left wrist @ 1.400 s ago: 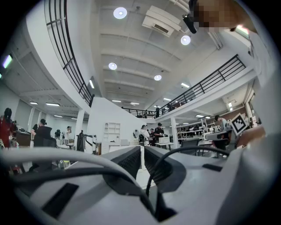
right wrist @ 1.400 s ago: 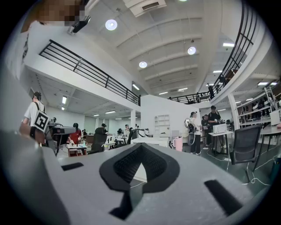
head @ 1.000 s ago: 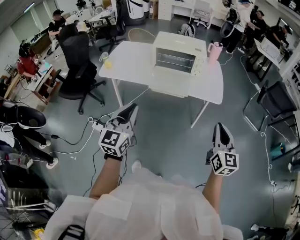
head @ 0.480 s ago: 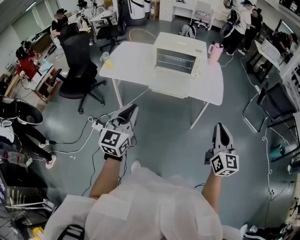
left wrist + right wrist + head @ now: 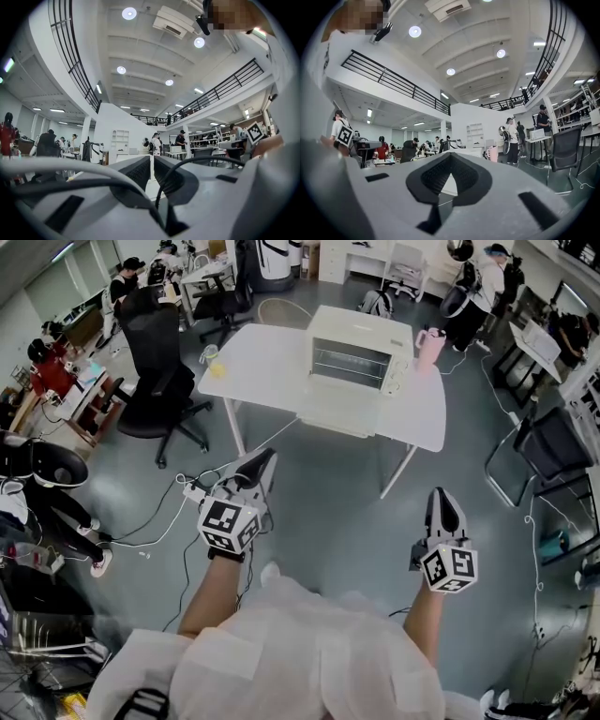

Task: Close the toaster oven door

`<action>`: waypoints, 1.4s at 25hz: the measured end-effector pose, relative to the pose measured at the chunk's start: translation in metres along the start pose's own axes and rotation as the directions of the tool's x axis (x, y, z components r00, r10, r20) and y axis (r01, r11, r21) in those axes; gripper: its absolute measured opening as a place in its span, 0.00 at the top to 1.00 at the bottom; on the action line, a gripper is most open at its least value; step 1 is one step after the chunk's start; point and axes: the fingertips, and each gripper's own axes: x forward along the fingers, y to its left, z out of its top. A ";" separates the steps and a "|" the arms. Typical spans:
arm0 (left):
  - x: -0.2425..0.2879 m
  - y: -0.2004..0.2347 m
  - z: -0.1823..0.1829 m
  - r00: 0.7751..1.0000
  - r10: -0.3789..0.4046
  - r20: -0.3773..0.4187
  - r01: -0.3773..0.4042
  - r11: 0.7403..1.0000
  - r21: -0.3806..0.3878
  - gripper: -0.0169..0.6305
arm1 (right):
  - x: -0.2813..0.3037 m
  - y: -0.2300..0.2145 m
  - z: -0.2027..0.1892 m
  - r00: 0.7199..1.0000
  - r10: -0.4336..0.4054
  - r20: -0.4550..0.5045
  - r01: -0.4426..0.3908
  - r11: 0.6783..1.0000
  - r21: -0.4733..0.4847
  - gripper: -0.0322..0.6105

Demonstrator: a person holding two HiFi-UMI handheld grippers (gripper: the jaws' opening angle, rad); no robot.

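In the head view the cream toaster oven (image 5: pixel 361 348) stands on the white table (image 5: pixel 262 362) at the top centre. Its door (image 5: pixel 339 413) hangs open, folded down flat toward me over the table's near edge. Both grippers are held level over the grey floor, well short of the table. The left gripper (image 5: pixel 265 460) points toward the table's left leg, its jaws drawn together with only a thin slit and nothing between them (image 5: pixel 152 161). The right gripper (image 5: pixel 441 495) sits below the table's right corner, its tips meeting, empty (image 5: pixel 451 157).
A pink tumbler (image 5: pixel 429 341) stands right of the oven and a small yellow object (image 5: pixel 217 368) at the table's left. A black office chair (image 5: pixel 159 371) is left of the table, a dark folding chair (image 5: pixel 553 442) at right. Cables (image 5: pixel 178 498) trail on the floor. People work at surrounding desks.
Neither gripper has moved and the oven door stays down. Only people in the background have shifted.
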 end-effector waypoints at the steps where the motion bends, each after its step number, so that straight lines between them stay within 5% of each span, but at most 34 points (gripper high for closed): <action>1: 0.000 0.000 0.000 1.000 0.001 -0.001 -0.001 1.000 0.001 0.94 | 0.000 -0.001 0.000 1.000 0.000 0.000 0.000 1.000 0.001 0.95; 24: 0.018 -0.012 -0.003 1.000 -0.006 -0.018 0.006 1.000 0.006 0.94 | 0.003 -0.023 -0.008 1.000 -0.003 -0.020 0.003 1.000 0.022 0.95; 35: 0.044 0.017 -0.021 0.998 0.014 -0.057 -0.014 1.000 0.002 0.94 | 0.054 -0.025 -0.026 0.998 0.025 -0.061 -0.023 0.999 0.042 0.95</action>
